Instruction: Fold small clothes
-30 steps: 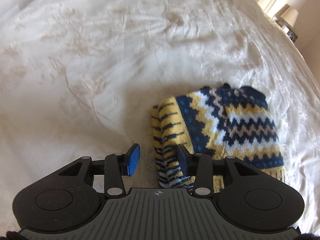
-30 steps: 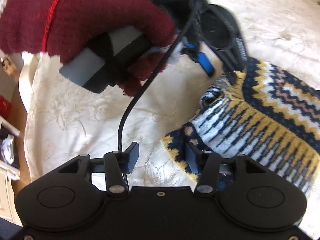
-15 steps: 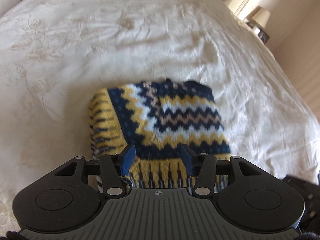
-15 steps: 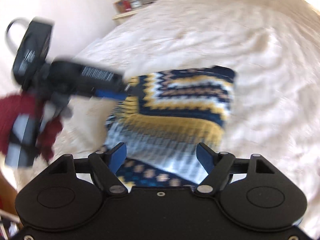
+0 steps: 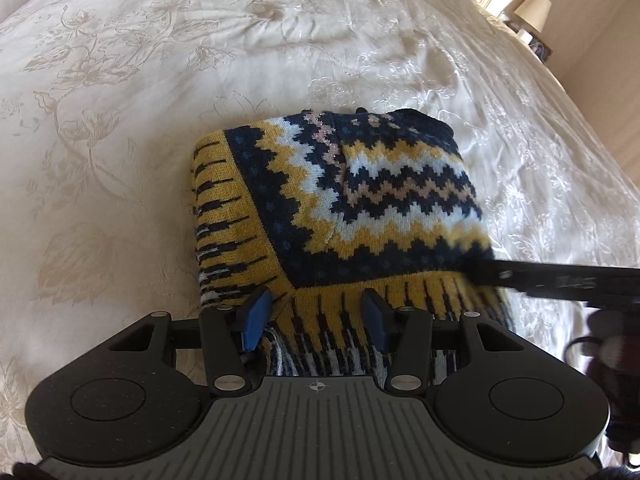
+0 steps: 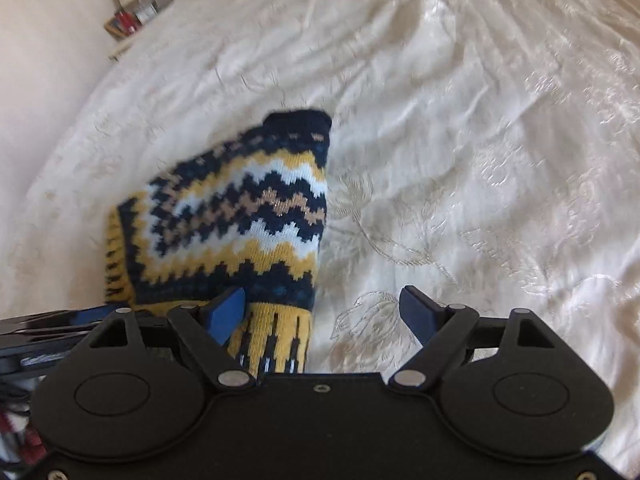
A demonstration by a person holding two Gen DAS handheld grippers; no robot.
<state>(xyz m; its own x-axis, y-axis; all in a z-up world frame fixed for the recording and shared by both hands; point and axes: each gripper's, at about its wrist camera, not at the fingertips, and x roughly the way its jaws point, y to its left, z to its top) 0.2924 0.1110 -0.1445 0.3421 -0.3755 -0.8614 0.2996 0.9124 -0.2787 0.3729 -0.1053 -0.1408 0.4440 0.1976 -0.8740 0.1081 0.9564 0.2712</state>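
Note:
A small knitted sweater [image 5: 360,208] in navy, yellow and white zigzags lies folded into a compact block on the cream bedspread [image 5: 160,60]. My left gripper [image 5: 316,320] is open, its blue-padded fingers either side of the sweater's near yellow-striped hem. My right gripper [image 6: 324,316] is open wide at the sweater's [image 6: 240,220] near right corner; its left finger [image 6: 226,312] is over the hem, its right finger over bare bedspread [image 6: 480,160]. The right gripper's black body [image 5: 560,280] reaches in from the right in the left wrist view.
The bedspread is wrinkled and covers the whole bed. A bedside table with a lamp [image 5: 532,8] stands past the far right corner in the left wrist view. A lamp and small shelf with red items [image 6: 128,8] stand by the wall in the right wrist view.
Both grippers have swung round to the sweater's near hem, side by side. The right gripper has opened wider. The sweater lies as it did.

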